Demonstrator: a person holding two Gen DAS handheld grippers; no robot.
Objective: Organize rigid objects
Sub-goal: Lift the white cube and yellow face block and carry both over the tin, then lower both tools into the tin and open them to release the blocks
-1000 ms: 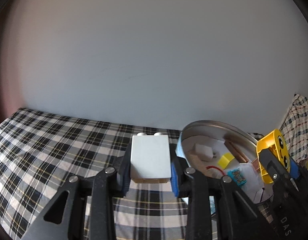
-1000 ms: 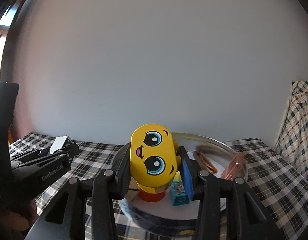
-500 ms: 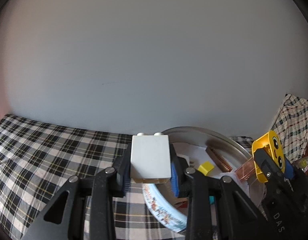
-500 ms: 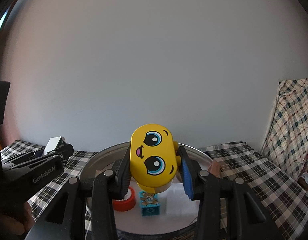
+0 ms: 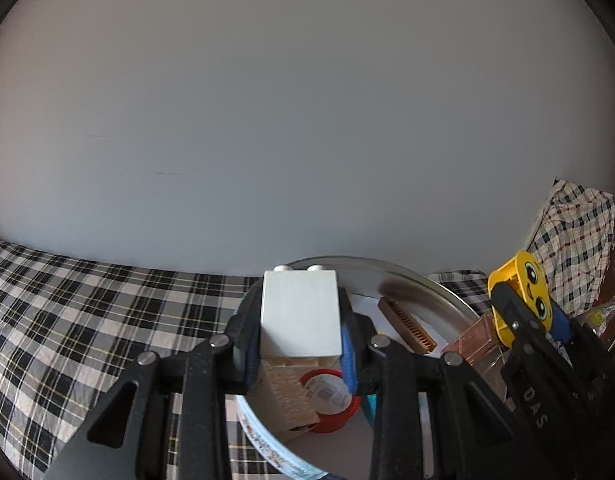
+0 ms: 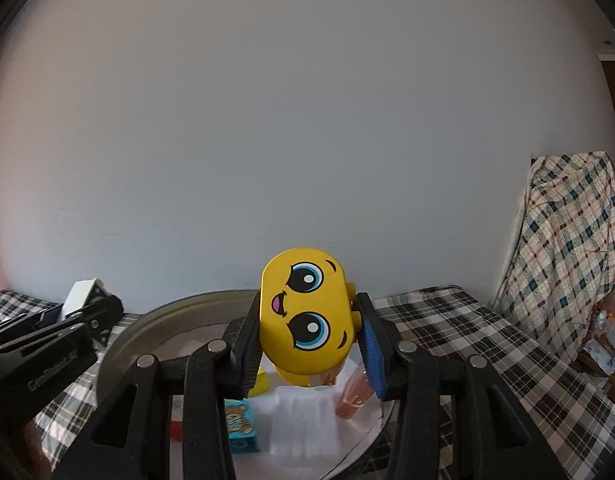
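My left gripper (image 5: 297, 344) is shut on a white toy brick (image 5: 301, 314) with two studs and holds it over the near left part of a round metal tin (image 5: 435, 286). My right gripper (image 6: 307, 350) is shut on a yellow toy brick with a cartoon face (image 6: 305, 318) and holds it above the same tin (image 6: 147, 320). The right gripper and its yellow brick (image 5: 523, 300) show at the right of the left wrist view. The left gripper with the white brick (image 6: 81, 298) shows at the left of the right wrist view.
In the tin lie a tan brick (image 5: 287, 396), a red-rimmed lid (image 5: 327, 396), a brown comb (image 5: 407, 324), a clear pinkish box (image 5: 477, 340), a blue printed brick (image 6: 239, 424) and white foam (image 6: 303, 416). A checked cloth (image 5: 87, 320) covers the surface. A draped checked fabric (image 6: 567, 248) stands at right.
Both grippers have moved over the tin with their bricks. The left gripper shifted right from beside the tin to above its near left part. The right gripper moved farther over the tin's middle.
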